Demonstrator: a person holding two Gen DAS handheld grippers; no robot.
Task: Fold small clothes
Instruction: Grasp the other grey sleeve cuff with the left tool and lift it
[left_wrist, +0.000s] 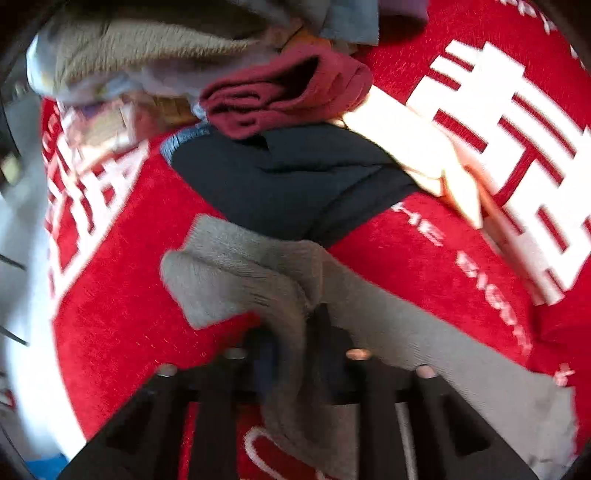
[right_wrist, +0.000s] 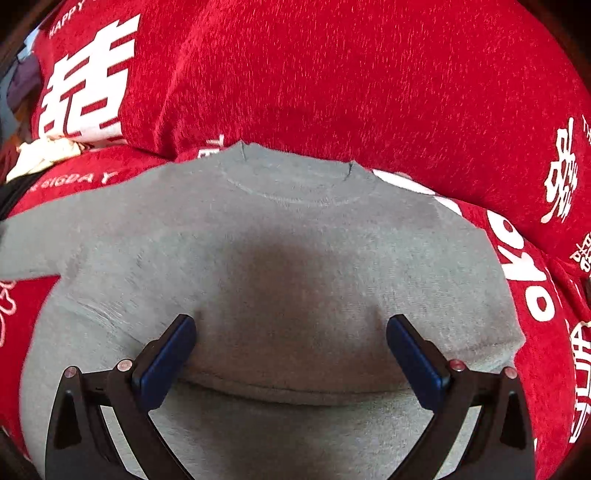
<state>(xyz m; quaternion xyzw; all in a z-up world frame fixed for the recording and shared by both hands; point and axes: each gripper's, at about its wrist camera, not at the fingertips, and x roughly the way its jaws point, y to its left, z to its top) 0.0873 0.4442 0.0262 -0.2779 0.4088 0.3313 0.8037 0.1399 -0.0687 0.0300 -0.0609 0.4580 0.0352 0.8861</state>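
- The big red blanket (right_wrist: 332, 74) with white writing fills both views. I think it is the soft floor for the folding, so the clothes lie flat on it and do not slip.
- My gray sweater (right_wrist: 288, 258) is the thing I am folding. In the right wrist view it lies face up in the middle of the frame, neck hole near the top, one sleeve running off to the left edge. Its bottom part looks already turned up, with a fold line low in the frame.
- In the left wrist view I see the gray sleeve (left_wrist: 236, 266) in the middle, bunched and lifted. I guess I hold it so I can lay it across the body of the sweater.
- Only the left wrist view shows the waiting clothes at the top: a black garment (left_wrist: 295, 184), a dark red garment (left_wrist: 288, 92) on it, and a tan knit piece (left_wrist: 147, 48) at the upper left. They sit away from the sweater, I think to keep my folding spot free.
- Only the right wrist view shows the whole sweater shape and neck.
- My right gripper (right_wrist: 291, 354) has its fingers spread wide over the sweater, holding nothing.
- My left gripper (left_wrist: 295, 332), low in its frame, has its fingers pinched tight on the sleeve cloth.
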